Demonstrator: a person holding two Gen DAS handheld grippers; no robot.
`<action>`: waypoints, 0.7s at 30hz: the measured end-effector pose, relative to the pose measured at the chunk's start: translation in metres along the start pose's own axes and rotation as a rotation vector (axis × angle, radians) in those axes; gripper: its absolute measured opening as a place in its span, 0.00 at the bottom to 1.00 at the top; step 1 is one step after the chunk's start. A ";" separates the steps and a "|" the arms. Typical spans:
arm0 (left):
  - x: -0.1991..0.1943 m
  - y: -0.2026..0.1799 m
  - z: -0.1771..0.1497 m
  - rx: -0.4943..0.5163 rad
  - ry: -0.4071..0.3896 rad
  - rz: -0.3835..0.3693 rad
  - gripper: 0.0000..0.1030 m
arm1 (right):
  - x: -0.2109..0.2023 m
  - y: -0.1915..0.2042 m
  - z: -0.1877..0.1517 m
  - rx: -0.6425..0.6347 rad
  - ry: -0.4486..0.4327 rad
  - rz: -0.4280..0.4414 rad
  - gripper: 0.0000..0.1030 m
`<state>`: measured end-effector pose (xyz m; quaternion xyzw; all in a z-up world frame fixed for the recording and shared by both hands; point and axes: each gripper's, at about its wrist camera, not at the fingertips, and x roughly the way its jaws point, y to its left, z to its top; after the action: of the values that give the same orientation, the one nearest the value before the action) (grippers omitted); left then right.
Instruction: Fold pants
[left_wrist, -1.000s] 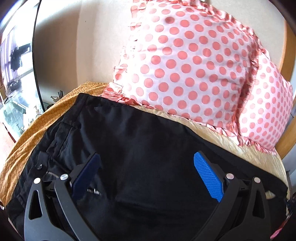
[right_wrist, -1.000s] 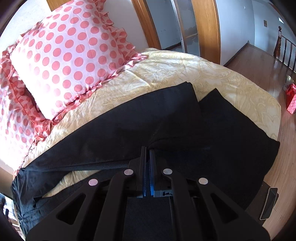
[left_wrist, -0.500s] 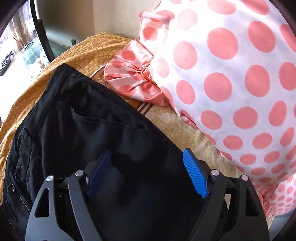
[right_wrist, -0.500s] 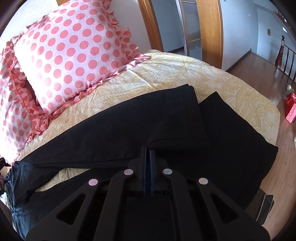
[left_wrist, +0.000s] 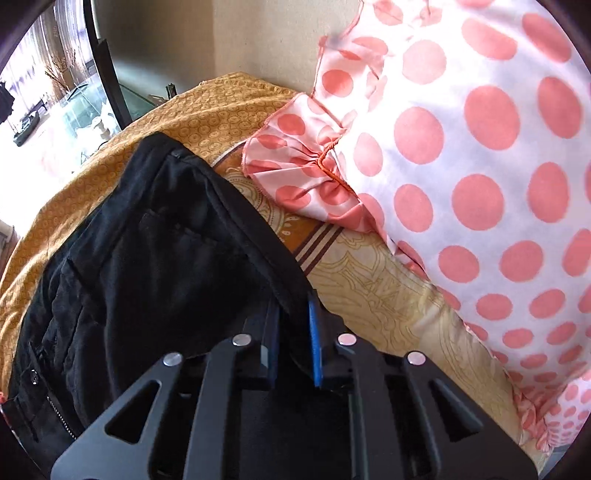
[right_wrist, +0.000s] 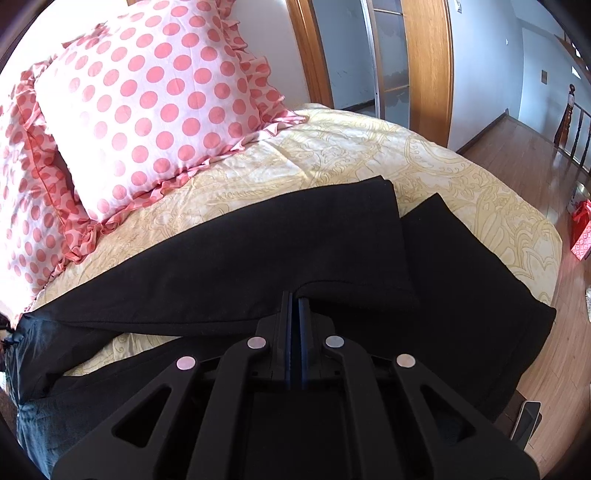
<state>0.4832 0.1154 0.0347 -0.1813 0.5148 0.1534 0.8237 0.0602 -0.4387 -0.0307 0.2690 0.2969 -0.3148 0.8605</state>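
The black pants (left_wrist: 155, 258) are lying across the yellow bed (right_wrist: 424, 162), waist toward the orange cover (left_wrist: 207, 110), legs reaching the far edge. The left tool (left_wrist: 293, 321) is pinching the far side edge near the waist, its blue pads nearly together on the cloth. The right tool (right_wrist: 294, 306) is clamping the near edge of the far leg. Both are pointing forward and low over the bed. To fold well, both should be lifting together, keeping the edge taut and clear of the spotted pillow (left_wrist: 461, 155).
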 end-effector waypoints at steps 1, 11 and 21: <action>-0.009 0.006 -0.006 0.007 -0.022 -0.024 0.10 | -0.001 -0.001 0.000 0.006 -0.002 0.008 0.03; -0.124 0.095 -0.074 0.032 -0.210 -0.286 0.06 | -0.025 -0.014 0.007 0.050 -0.073 0.039 0.03; -0.196 0.185 -0.155 0.051 -0.341 -0.382 0.06 | -0.053 -0.032 0.008 0.083 -0.127 0.032 0.03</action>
<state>0.1962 0.1961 0.1233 -0.2260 0.3286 0.0101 0.9170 0.0068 -0.4447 0.0020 0.2884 0.2240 -0.3294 0.8707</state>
